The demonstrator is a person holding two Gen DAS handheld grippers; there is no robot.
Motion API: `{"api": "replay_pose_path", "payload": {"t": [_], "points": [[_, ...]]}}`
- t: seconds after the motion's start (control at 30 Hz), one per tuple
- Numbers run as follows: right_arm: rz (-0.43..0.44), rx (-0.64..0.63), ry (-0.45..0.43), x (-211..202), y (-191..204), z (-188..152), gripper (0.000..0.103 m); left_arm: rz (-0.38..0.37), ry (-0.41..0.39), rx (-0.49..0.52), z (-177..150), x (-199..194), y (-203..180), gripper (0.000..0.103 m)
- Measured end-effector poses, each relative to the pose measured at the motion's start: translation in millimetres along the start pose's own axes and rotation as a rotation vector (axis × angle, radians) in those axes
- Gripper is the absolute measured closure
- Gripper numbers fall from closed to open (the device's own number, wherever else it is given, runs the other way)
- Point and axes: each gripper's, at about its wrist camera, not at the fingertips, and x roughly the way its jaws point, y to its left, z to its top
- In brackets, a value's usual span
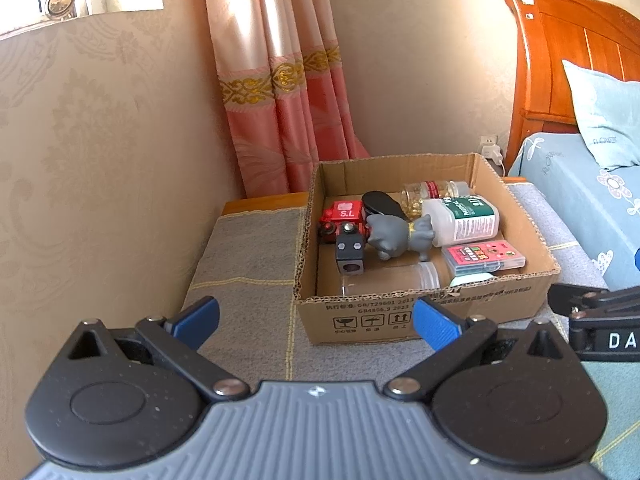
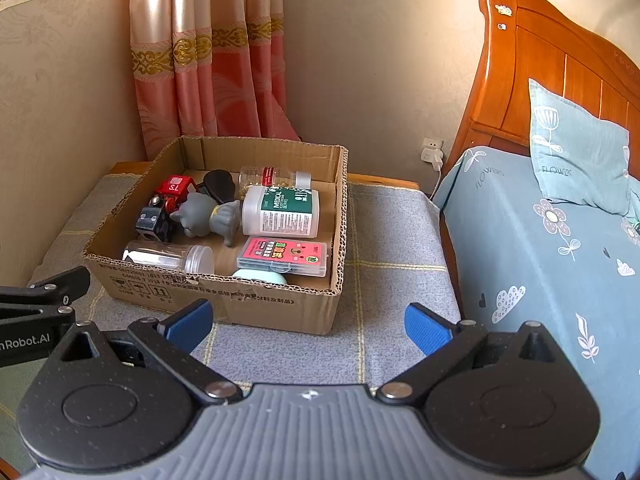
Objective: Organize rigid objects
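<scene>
A cardboard box (image 1: 424, 312) (image 2: 256, 304) stands on a grey cloth-covered stand. In it lie a red toy robot (image 1: 344, 220) (image 2: 172, 192), a grey animal figure (image 1: 396, 236) (image 2: 208, 216), a white medical bottle (image 1: 464, 216) (image 2: 280, 212), a pink card case (image 1: 484, 258) (image 2: 284, 256), a clear jar (image 1: 392, 278) (image 2: 168, 256), a small capsule bottle (image 1: 432, 190) (image 2: 272, 176) and a black oval object (image 1: 380, 204) (image 2: 218, 182). My left gripper (image 1: 316, 320) is open and empty before the box. My right gripper (image 2: 308, 326) is open and empty before the box's right corner.
A grey cloth (image 2: 392, 248) covers the low stand. A bed with blue floral sheet (image 2: 540, 248) and wooden headboard (image 2: 540, 60) lies right. A pink curtain (image 1: 288, 80) and beige wall (image 1: 100, 160) are behind and left. A wall socket with plug (image 2: 432, 152) sits by the bed.
</scene>
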Motion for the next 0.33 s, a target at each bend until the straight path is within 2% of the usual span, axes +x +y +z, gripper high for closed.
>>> {"api": "replay_pose_path", "payload": {"t": [0.33], "points": [[0.004,0.001,-0.001,-0.3,-0.4,-0.7,0.0,0.003,0.001,0.002,-0.7,-1.5,-0.7,0.001]]}}
